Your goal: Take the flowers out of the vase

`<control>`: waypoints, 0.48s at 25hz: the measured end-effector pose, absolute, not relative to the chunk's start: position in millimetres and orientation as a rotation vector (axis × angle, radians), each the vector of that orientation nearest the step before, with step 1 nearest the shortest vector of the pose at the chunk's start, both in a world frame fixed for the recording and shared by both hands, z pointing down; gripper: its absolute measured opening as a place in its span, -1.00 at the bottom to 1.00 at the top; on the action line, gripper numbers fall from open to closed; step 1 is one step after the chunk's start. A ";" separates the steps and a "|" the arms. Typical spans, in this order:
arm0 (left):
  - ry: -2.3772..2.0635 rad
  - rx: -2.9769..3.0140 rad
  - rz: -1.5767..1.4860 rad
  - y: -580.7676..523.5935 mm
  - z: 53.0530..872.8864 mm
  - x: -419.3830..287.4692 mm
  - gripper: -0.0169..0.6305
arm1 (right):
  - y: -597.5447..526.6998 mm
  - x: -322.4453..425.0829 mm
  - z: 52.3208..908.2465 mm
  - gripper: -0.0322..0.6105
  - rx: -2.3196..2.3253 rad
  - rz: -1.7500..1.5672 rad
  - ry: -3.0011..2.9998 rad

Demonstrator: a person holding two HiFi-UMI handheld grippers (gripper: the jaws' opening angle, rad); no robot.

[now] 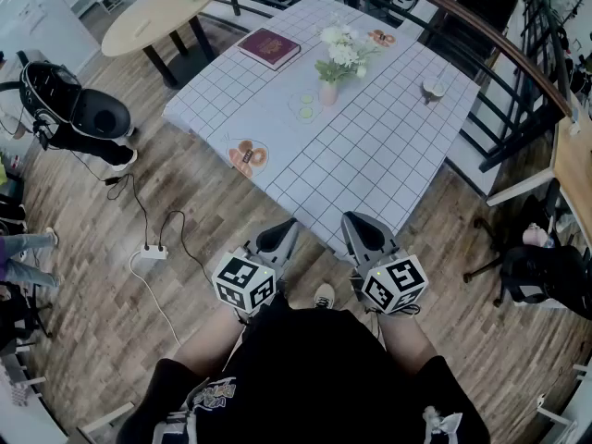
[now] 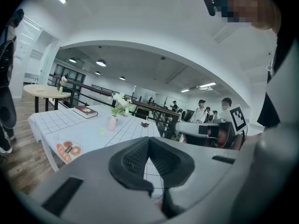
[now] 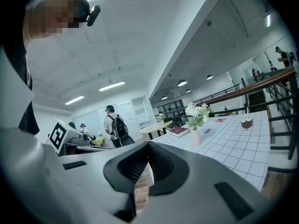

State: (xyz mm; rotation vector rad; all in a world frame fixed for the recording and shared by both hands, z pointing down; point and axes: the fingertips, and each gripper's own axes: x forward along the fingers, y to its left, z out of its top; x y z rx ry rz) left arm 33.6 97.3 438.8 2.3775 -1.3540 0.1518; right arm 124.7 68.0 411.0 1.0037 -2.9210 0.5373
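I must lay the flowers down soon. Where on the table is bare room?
The near part of the table, from the doughnuts to the right edge, is bare. Crowded farther back, around the vase, book and cup.

Person wears a black short-sleeved top point(image 1: 314, 377) with a pale printed graphic point(image 1: 215, 393) at the left shoulder and a light shoe point(image 1: 324, 295); left gripper point(image 1: 276, 236) and right gripper point(image 1: 363, 231) are grey-shelled with dark ribbed pads point(image 2: 133, 157), each bearing a white cube point(image 1: 244, 283) of black square markers.

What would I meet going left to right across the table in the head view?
dark red book → pink vase holding the white flowers → small cup. Items whose positions overlap these are left out.
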 end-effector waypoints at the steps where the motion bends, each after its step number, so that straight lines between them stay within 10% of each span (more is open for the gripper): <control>1: -1.353 2.378 0.152 97.4 439.4 34.6 -0.92 | 68.2 125.7 412.3 -0.84 1.004 0.539 -2.920; 12: -1.338 2.382 0.156 96.1 438.6 39.4 -0.92 | 67.9 126.8 413.9 -0.84 0.993 0.577 -2.926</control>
